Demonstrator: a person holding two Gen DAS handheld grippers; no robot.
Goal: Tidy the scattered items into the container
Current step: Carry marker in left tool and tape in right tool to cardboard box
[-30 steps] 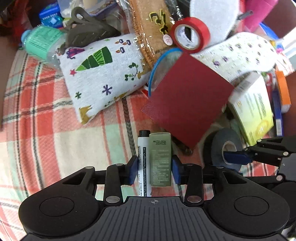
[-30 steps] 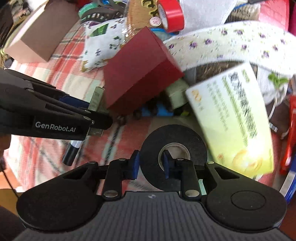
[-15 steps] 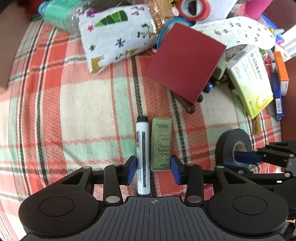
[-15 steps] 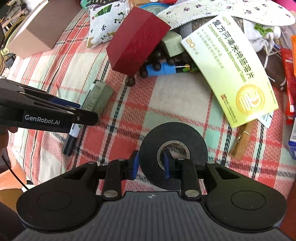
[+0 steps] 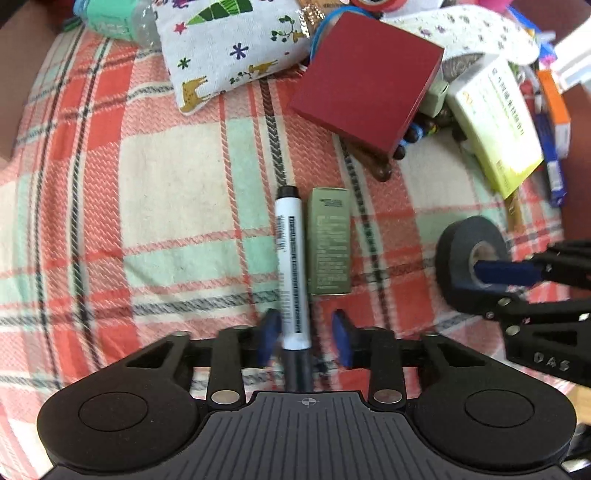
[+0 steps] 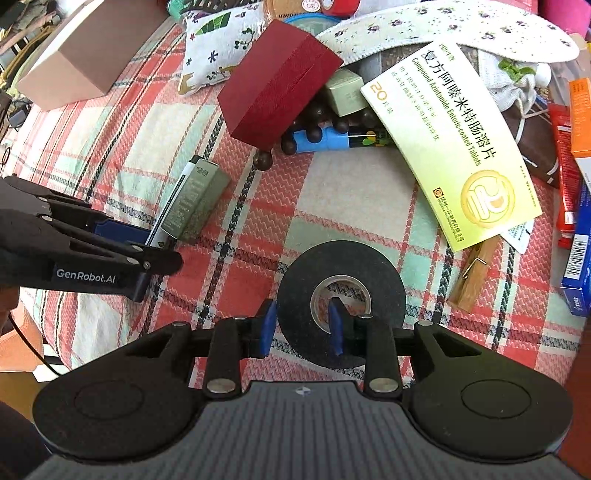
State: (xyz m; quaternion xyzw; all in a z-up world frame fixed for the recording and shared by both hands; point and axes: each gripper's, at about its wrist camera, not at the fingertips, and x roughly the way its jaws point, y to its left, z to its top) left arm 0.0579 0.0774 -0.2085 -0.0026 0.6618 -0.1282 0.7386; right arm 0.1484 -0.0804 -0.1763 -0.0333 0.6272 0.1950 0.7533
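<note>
A white marker and a small green box lie side by side on the plaid cloth. My left gripper is open; the marker's lower end lies between its fingers and the box lies just ahead of them. My right gripper is shut on a black tape roll, one finger through its hole, one outside. The roll also shows in the left wrist view. The marker and box also show in the right wrist view.
A dark red box, yellow-green tablet carton, patterned cushion, floral insole, blue battery, wooden clothespin and more clutter crowd the far side. A brown cardboard box stands at far left.
The left gripper has opened and drawn back, leaving the marker and green box on the cloth. Both grippers pulled back from the pile; the right one still holds the tape roll.
</note>
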